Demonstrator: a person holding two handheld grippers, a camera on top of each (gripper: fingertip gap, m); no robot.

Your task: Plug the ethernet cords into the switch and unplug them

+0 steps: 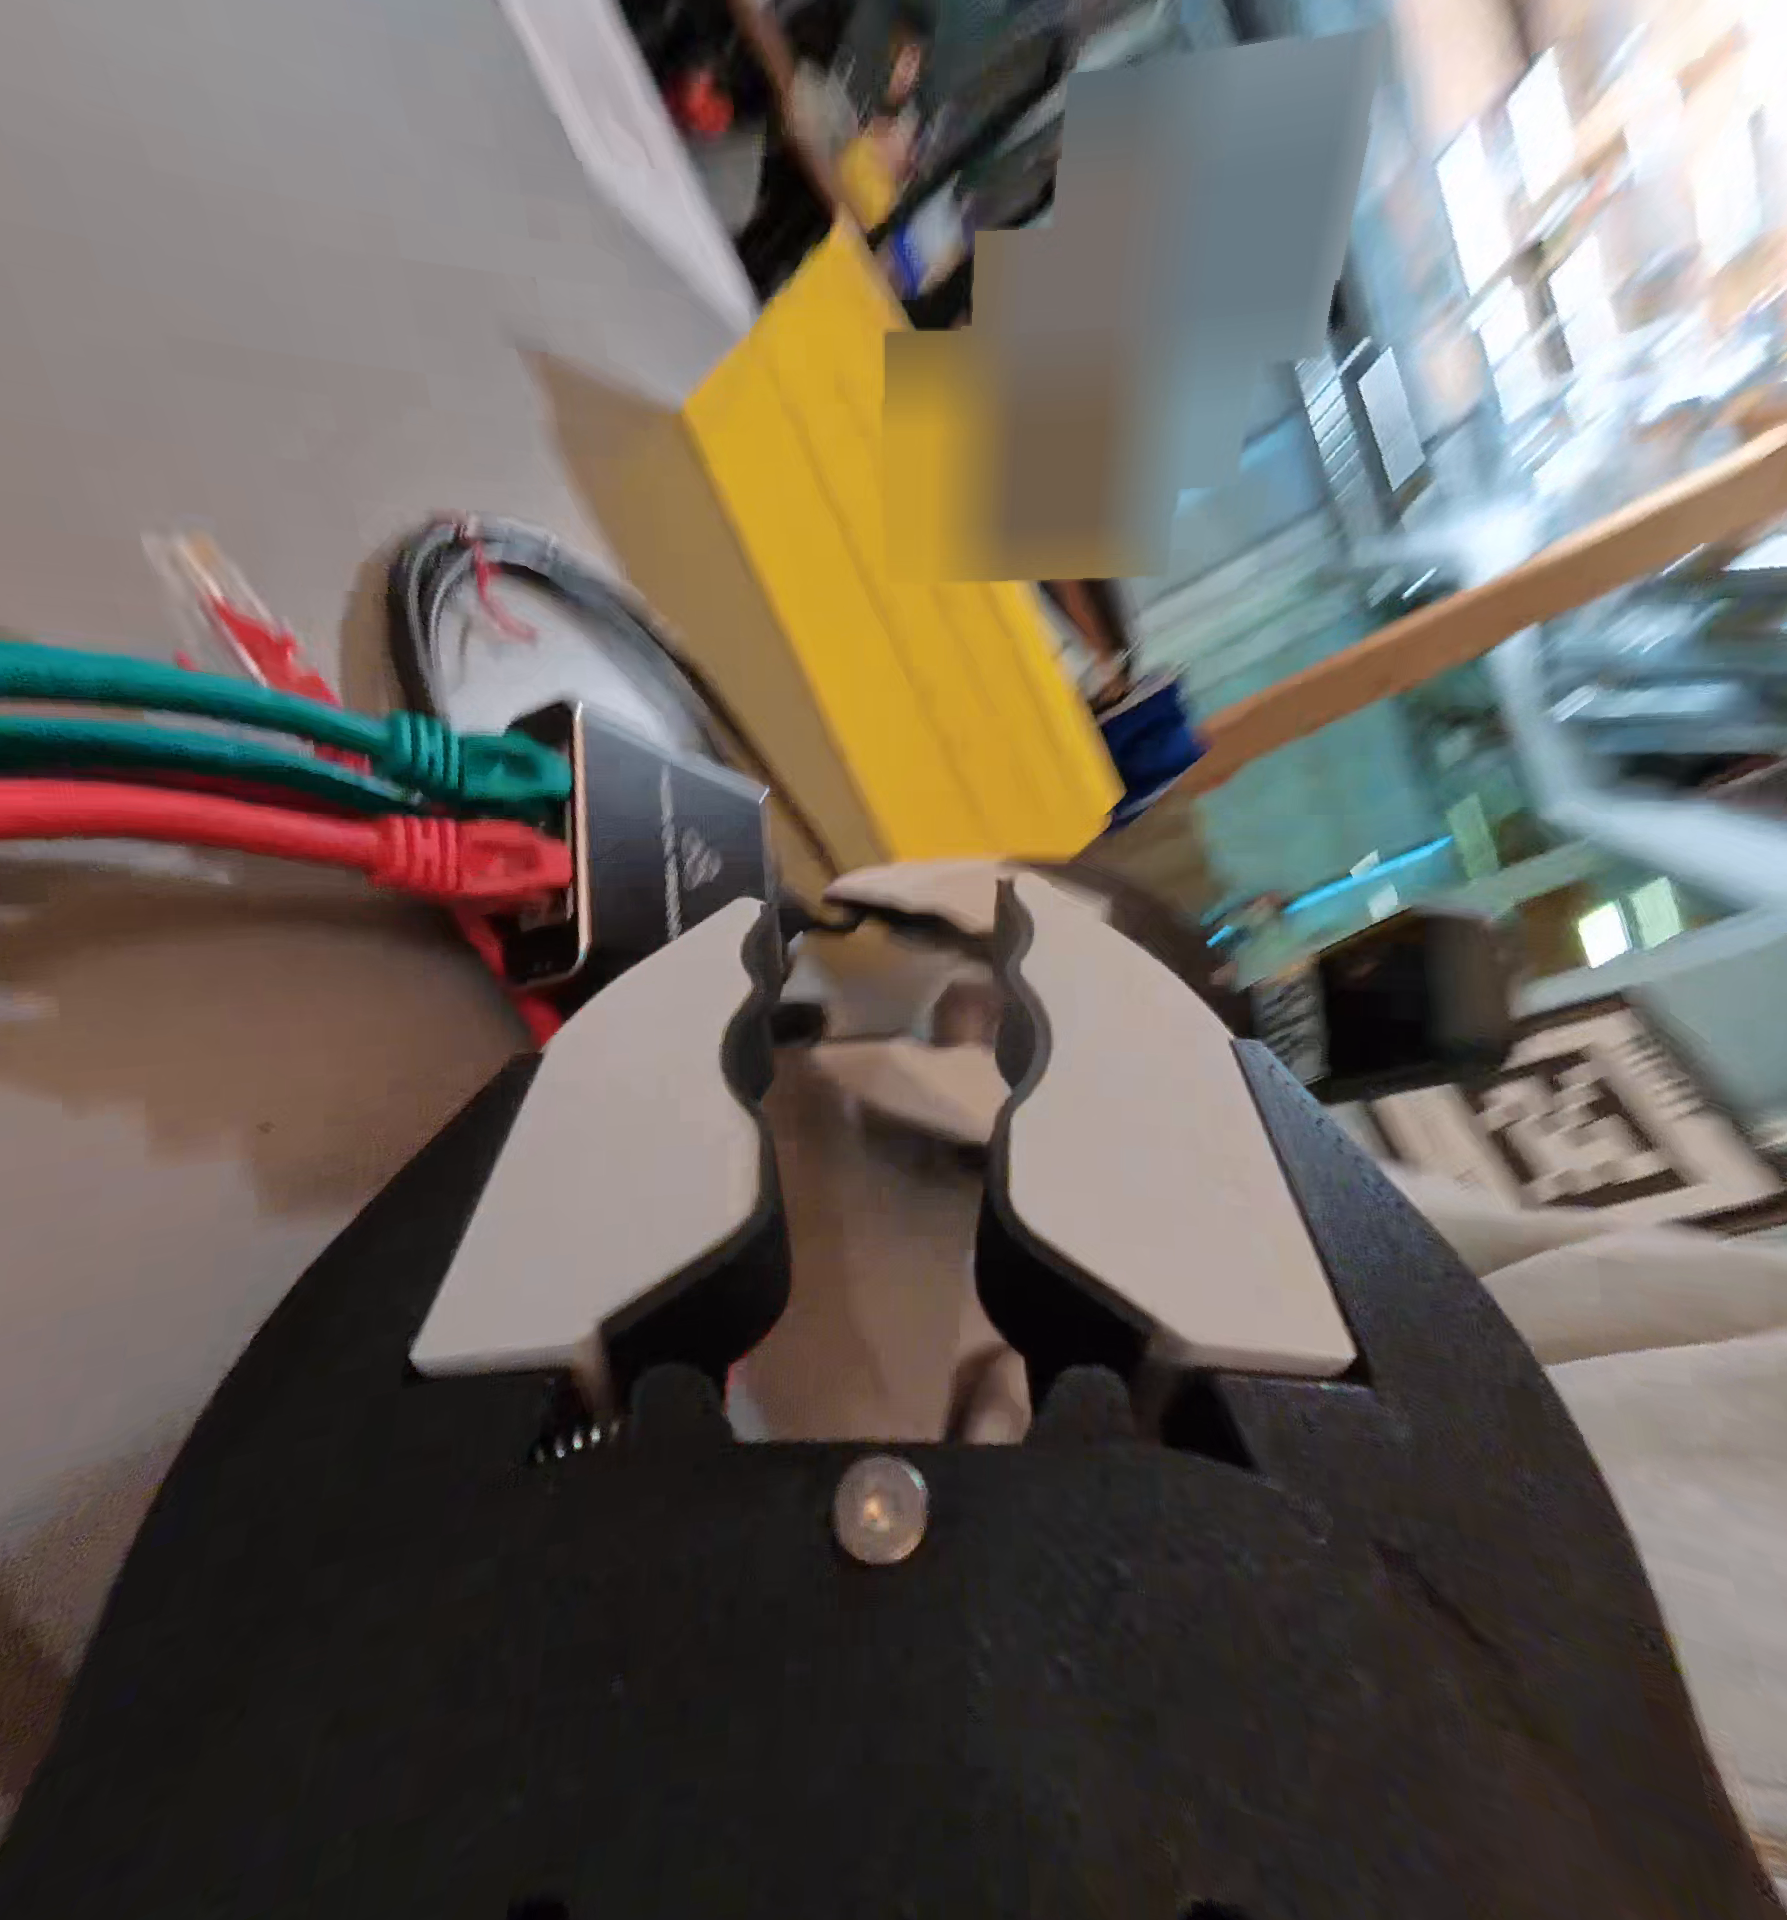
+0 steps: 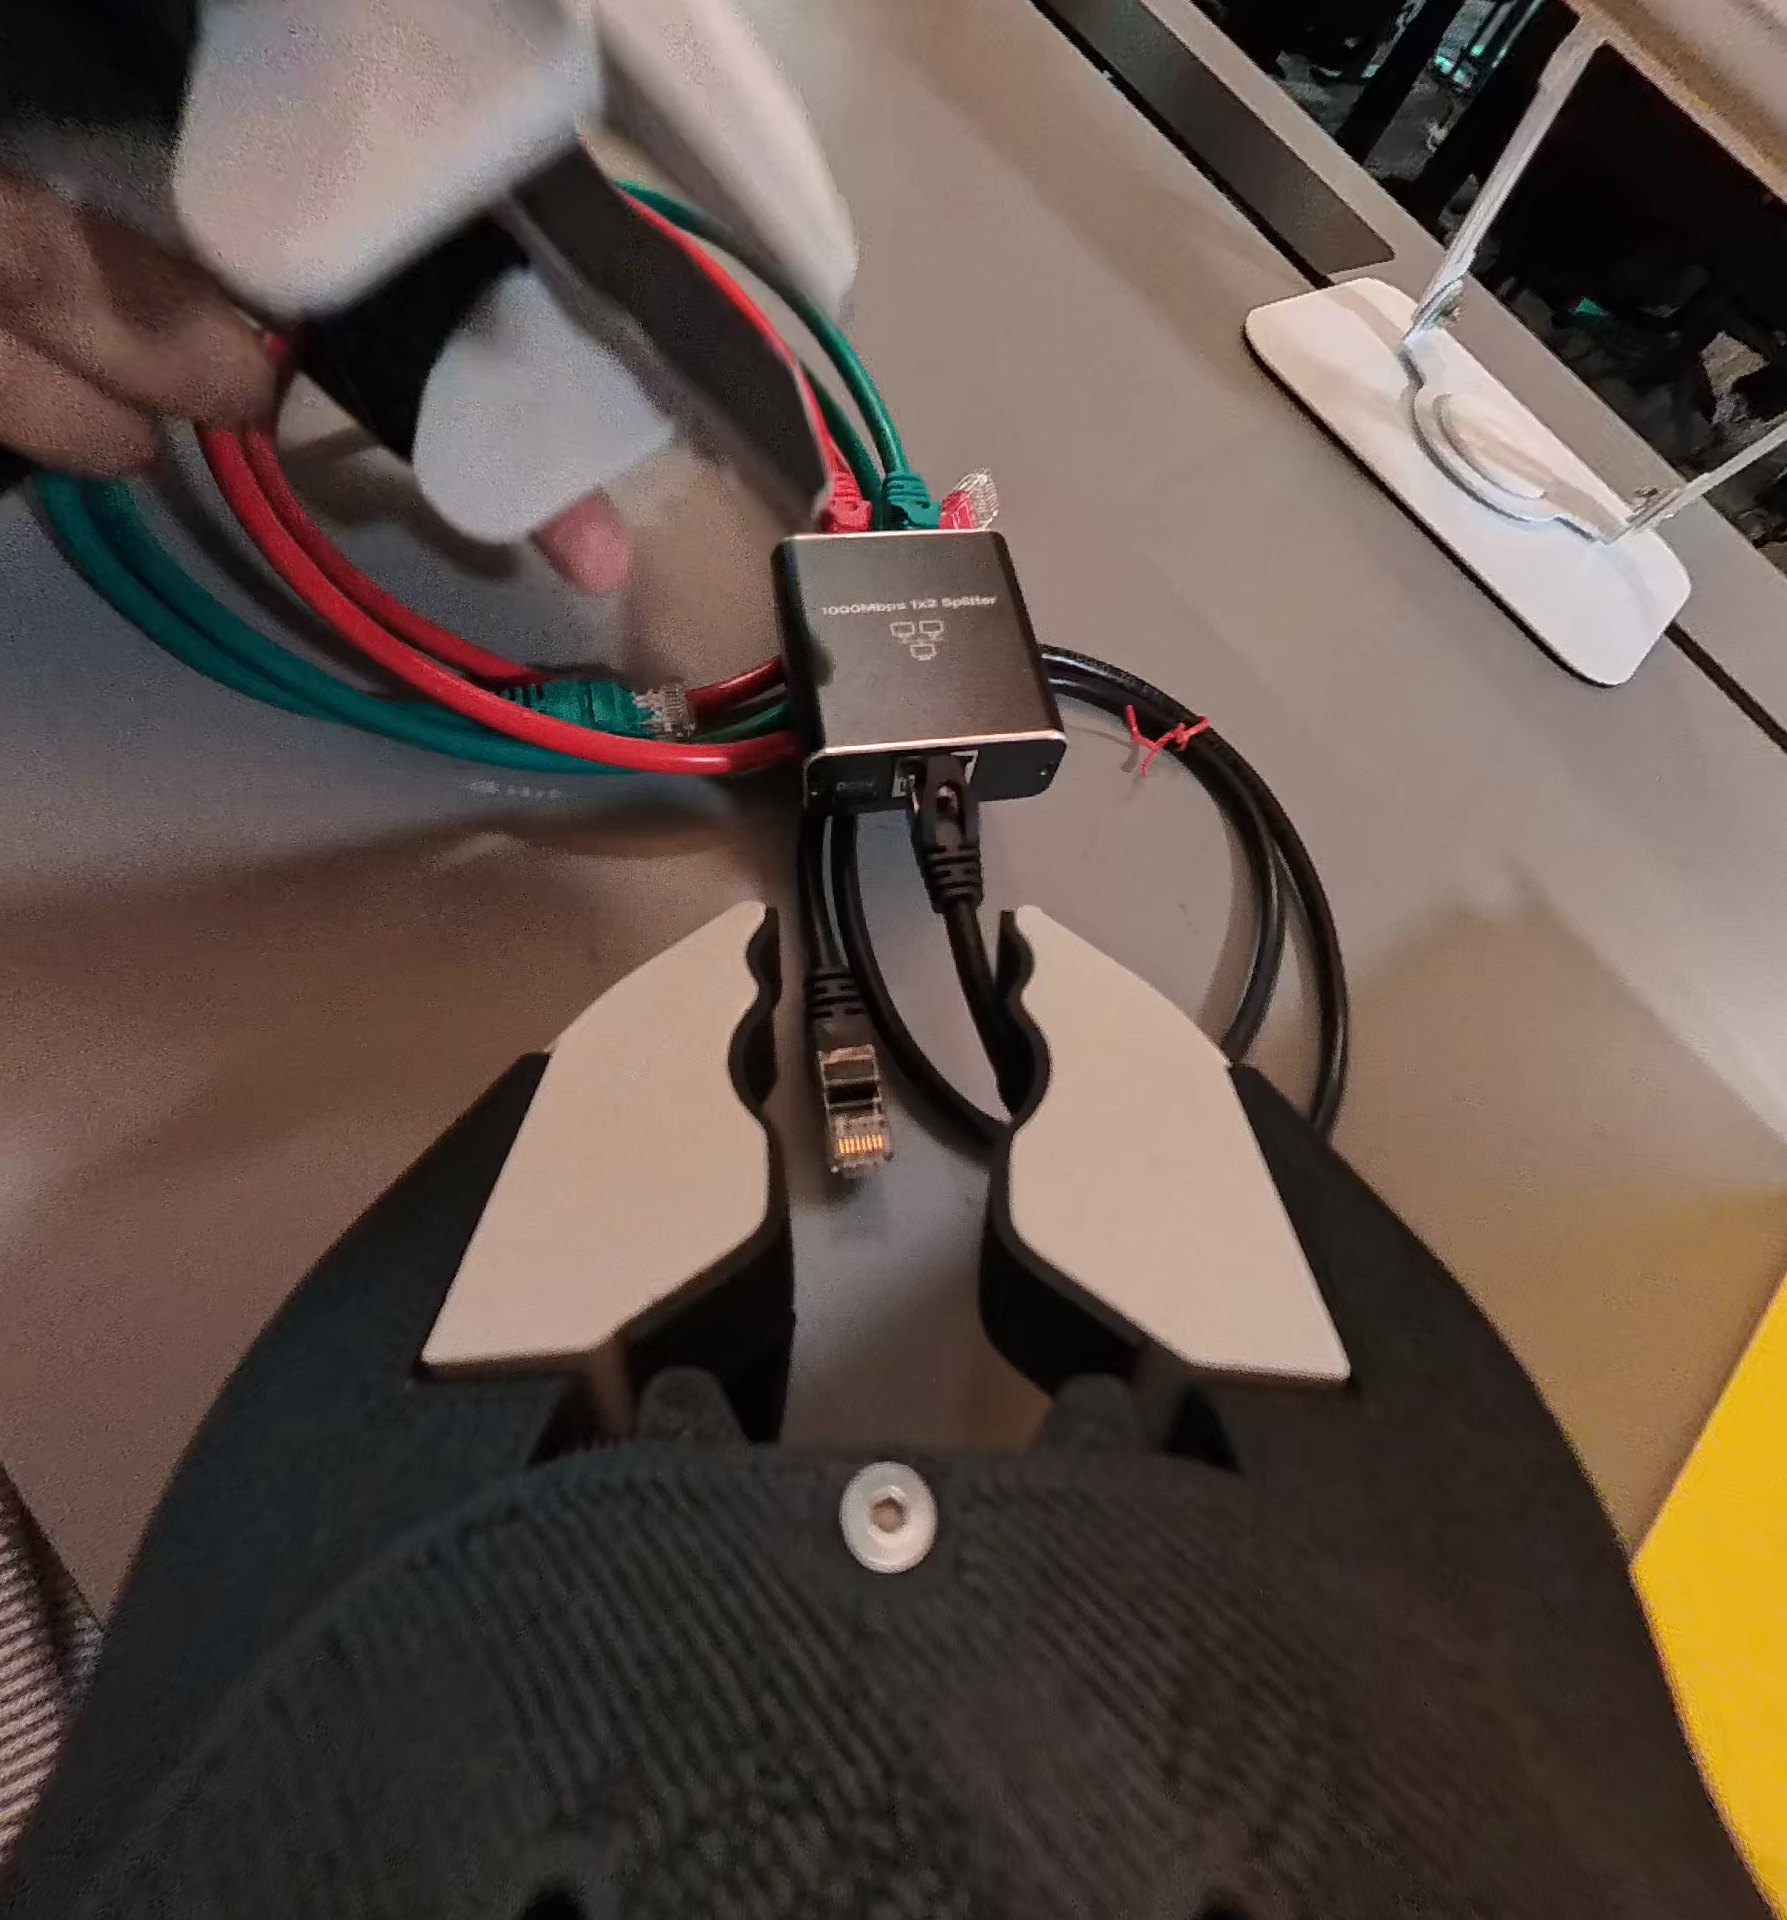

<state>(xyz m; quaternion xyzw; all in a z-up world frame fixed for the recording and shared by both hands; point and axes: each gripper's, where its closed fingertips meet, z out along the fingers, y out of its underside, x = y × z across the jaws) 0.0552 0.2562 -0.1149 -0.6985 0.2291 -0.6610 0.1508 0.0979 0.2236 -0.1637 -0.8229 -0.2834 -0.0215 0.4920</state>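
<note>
The small black switch (image 2: 915,644) lies on the grey table. A red plug (image 2: 847,511) and a green plug (image 2: 904,509) sit in its far side, and a black cord (image 2: 946,831) is plugged into its near side. My right gripper (image 2: 889,935) is open just short of the switch. A loose black plug (image 2: 849,1101) lies between its fingers, and the plugged black cord runs beside its right finger. In the left wrist view my left gripper (image 1: 884,925) is open and empty beside the switch (image 1: 660,831), where the green plug (image 1: 473,764) and the red plug (image 1: 463,857) are seated.
A loose green plug (image 2: 608,707) and a loose red plug (image 2: 972,499) lie by the switch. Red and green cords loop at the left, under the blurred left gripper (image 2: 494,395) and a hand. A white stand (image 2: 1471,468) is at the back right and a yellow box (image 2: 1762,1558) at the near right.
</note>
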